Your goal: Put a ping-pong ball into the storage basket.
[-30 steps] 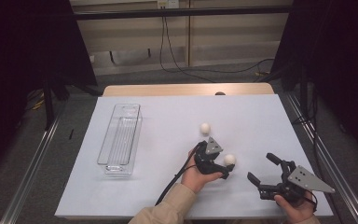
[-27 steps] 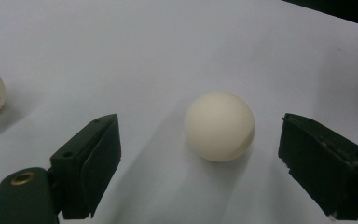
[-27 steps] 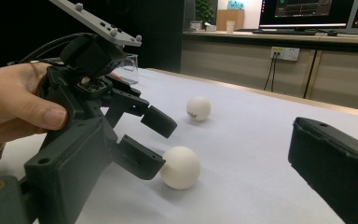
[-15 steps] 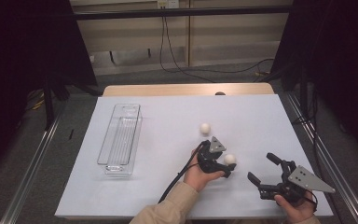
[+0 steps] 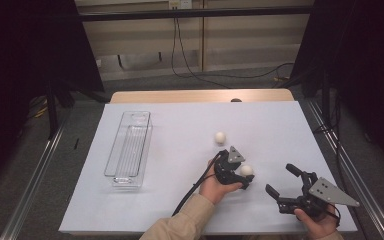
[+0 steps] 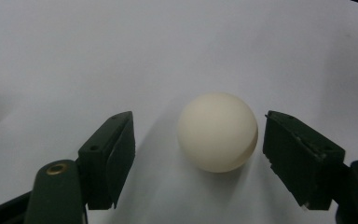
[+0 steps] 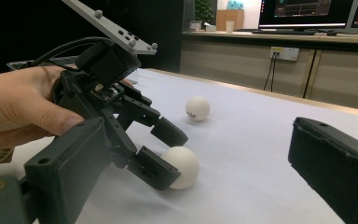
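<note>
Two white balls lie on the tabletop (image 5: pixel 180 125), with one clear plastic tray (image 5: pixel 128 150) and two hand-held grippers. The near ball (image 5: pixel 246 170) sits right of the middle, toward the near edge; the far ball (image 5: pixel 220 137) rests a little beyond it and to its left, well apart from it. The near ball is round, so it has no long axis and points no way that can be told.

The left hand-held gripper (image 5: pixel 240 176) reaches over the near ball, its jaws one on each side. Its jaws have just been closing, and in the left gripper view a gap remains between each black pad (image 6: pixel 112 154) and the ball, narrower on the right. The right hand-held gripper (image 5: pixel 283 184) rests near the right corner with its jaws spread wide and nothing between them.

The long tray lies at the left, its length running near to far. The tabletop is covered in plain white, with a wooden strip at its far edge. Behind it are pale cabinets, hanging cables and dark curtains on both sides.
</note>
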Available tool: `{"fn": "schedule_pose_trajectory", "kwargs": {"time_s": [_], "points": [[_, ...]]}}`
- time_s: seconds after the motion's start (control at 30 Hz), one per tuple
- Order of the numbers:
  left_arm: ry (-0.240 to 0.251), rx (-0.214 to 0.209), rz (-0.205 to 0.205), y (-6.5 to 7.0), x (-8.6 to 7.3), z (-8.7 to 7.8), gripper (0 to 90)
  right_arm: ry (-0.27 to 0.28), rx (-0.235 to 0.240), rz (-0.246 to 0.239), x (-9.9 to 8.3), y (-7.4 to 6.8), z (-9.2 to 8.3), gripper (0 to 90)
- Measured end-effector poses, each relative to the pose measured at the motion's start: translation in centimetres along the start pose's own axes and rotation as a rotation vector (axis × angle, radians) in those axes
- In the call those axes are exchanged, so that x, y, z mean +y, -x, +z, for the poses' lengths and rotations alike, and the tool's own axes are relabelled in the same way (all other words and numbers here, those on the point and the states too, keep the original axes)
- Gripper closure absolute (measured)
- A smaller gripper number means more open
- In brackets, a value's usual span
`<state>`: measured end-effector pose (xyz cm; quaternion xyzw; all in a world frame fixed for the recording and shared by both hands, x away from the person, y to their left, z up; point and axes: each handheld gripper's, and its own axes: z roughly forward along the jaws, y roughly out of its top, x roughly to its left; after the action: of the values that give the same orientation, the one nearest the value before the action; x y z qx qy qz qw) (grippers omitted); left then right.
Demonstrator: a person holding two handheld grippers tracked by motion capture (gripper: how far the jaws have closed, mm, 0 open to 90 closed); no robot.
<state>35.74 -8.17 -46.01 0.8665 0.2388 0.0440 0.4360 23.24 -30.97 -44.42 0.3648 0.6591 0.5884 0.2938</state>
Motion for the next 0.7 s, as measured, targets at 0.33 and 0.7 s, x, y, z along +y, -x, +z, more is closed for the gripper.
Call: {"fn": "schedule_pose_trajectory", "kwargs": {"time_s": [0.33, 0.7], "points": [[-0.009, -0.005, 0.007, -0.04, 0.02, 0.28, 29.4, 0.0, 0.001, 0.0, 0.0, 0.01, 0.01, 4.2], [-0.014, -0.014, 0.005, -0.12, 0.08, 0.48, 33.6, 0.0, 0.0, -0.002, -0.01, 0.06, 0.02, 4.2]]}}
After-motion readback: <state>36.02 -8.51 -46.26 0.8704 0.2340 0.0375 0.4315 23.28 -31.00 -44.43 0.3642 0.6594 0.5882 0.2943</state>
